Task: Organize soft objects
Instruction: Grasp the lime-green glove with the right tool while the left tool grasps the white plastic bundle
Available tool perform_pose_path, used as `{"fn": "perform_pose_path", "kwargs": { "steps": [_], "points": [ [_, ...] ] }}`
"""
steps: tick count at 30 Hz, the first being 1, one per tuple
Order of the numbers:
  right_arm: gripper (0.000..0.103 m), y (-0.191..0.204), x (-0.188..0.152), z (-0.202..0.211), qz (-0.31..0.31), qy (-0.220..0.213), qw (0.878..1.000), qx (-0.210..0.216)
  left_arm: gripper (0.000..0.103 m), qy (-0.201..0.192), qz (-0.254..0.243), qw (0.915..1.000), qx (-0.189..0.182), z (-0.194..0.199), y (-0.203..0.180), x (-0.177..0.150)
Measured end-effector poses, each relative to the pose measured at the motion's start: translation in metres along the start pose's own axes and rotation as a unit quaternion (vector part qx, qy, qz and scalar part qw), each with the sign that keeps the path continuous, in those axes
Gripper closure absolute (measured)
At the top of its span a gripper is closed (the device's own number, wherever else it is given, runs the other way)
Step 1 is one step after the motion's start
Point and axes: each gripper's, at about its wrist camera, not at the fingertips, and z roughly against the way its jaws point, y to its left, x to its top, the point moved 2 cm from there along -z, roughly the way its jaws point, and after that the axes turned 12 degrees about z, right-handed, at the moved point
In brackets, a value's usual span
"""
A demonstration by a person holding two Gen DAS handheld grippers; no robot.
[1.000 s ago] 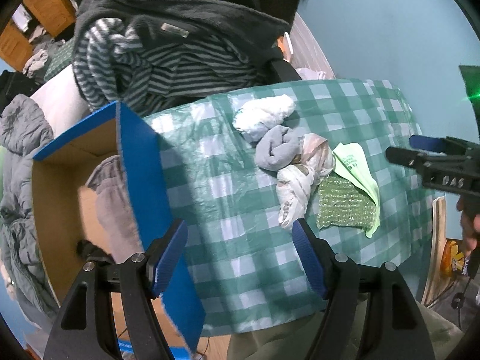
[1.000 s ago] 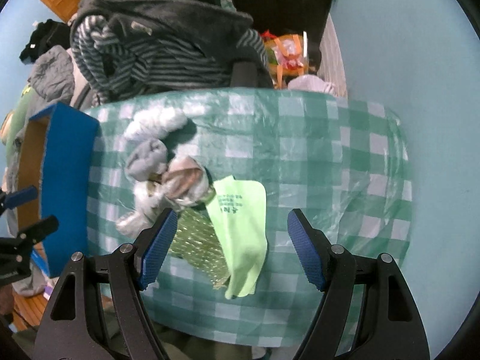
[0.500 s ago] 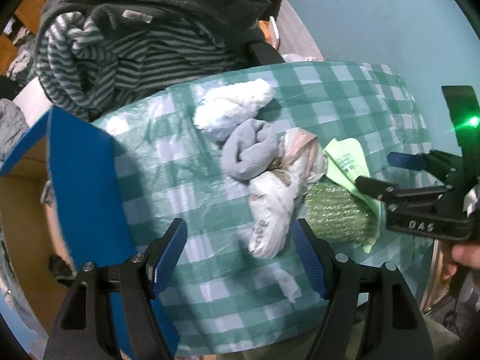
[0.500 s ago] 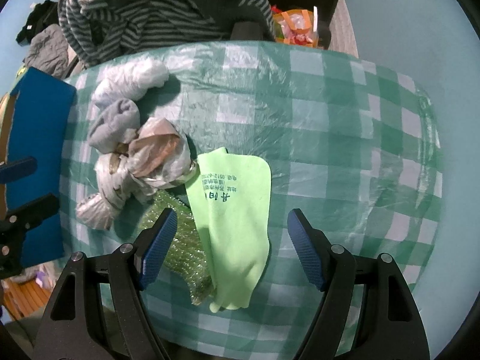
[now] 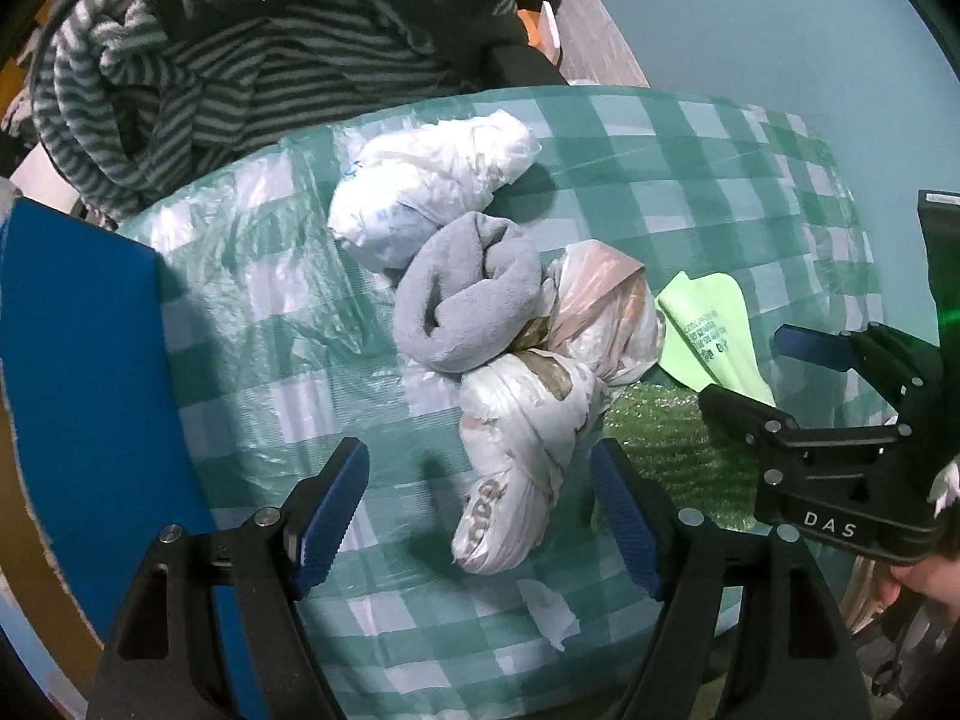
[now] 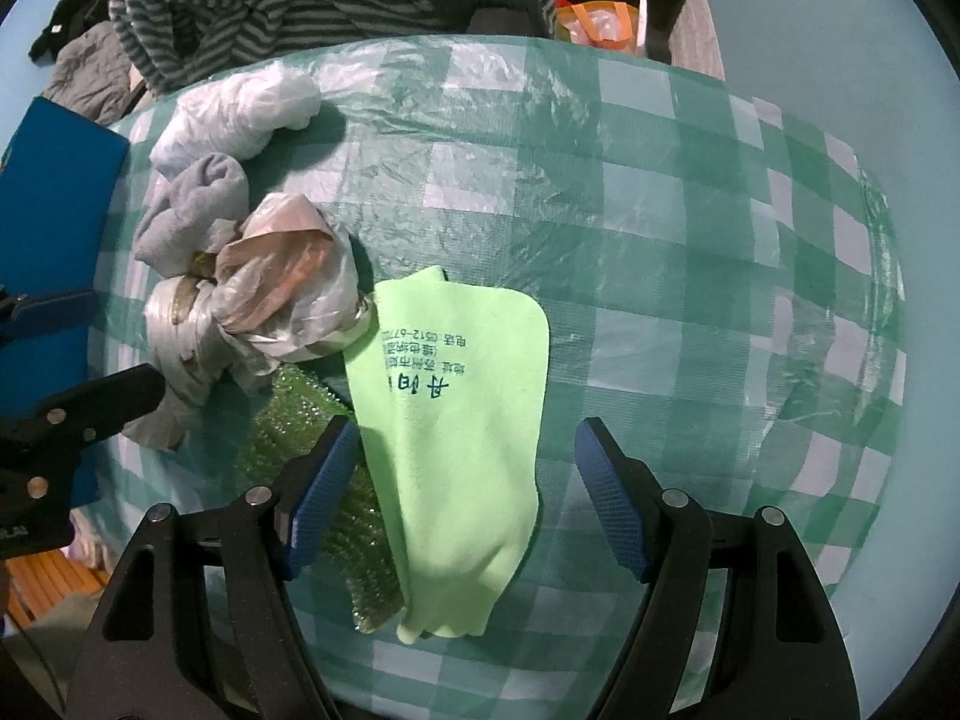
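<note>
A pile of soft things lies on the green checked tablecloth (image 5: 252,360): a white plastic bag (image 5: 432,192), a rolled grey sock (image 5: 474,306), a knotted whitish bag (image 5: 528,438), a light green cloth (image 6: 456,420) and green bubble wrap (image 6: 342,504). My left gripper (image 5: 480,510) is open, its fingers either side of the knotted bag's near end. My right gripper (image 6: 462,498) is open, straddling the light green cloth; it also shows in the left wrist view (image 5: 774,372).
A blue-edged cardboard box (image 5: 84,360) stands at the table's left edge. Striped and dark clothing (image 5: 240,48) is heaped behind the table. A pale blue wall (image 6: 870,60) lies to the right.
Both grippers have moved forward and closer to the pile. The left one swung right from the box to the knotted bag. The right one came down over the green cloth.
</note>
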Motion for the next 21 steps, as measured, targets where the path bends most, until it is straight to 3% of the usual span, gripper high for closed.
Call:
{"fn": "perform_pose_path", "kwargs": {
  "steps": [3, 5, 9, 11, 14, 16, 21],
  "points": [
    [0.031, -0.002, -0.001, -0.002, -0.004, 0.003, 1.0, 0.001, 0.025, 0.004, -0.002, 1.0, 0.002, -0.005, -0.004, 0.002],
    [0.045, -0.004, -0.001, -0.005, -0.008, 0.009, 1.0, 0.005, 0.025, 0.008, 0.0, 1.0, 0.004, -0.01, -0.006, 0.003],
    [0.06, -0.01, -0.005, -0.003, -0.011, 0.006, 1.0, 0.006, 0.025, 0.015, 0.003, 0.9999, 0.005, -0.017, -0.007, 0.004],
    [0.081, -0.012, -0.007, -0.001, -0.013, 0.004, 1.0, 0.006, 0.025, 0.015, 0.004, 0.9999, 0.002, -0.019, -0.007, 0.004],
    [0.088, -0.018, -0.01, 0.0, -0.027, 0.001, 1.0, 0.01, 0.038, 0.016, 0.002, 0.9999, -0.001, -0.018, -0.008, 0.003],
    [0.09, -0.023, -0.012, 0.002, -0.034, -0.004, 0.999, 0.005, 0.055, 0.018, -0.006, 0.9998, -0.008, -0.018, -0.009, 0.001],
    [0.093, -0.038, -0.017, 0.011, -0.055, -0.02, 0.998, 0.008, 0.061, 0.008, -0.018, 0.9998, -0.007, -0.012, -0.012, -0.007]
  ]
}}
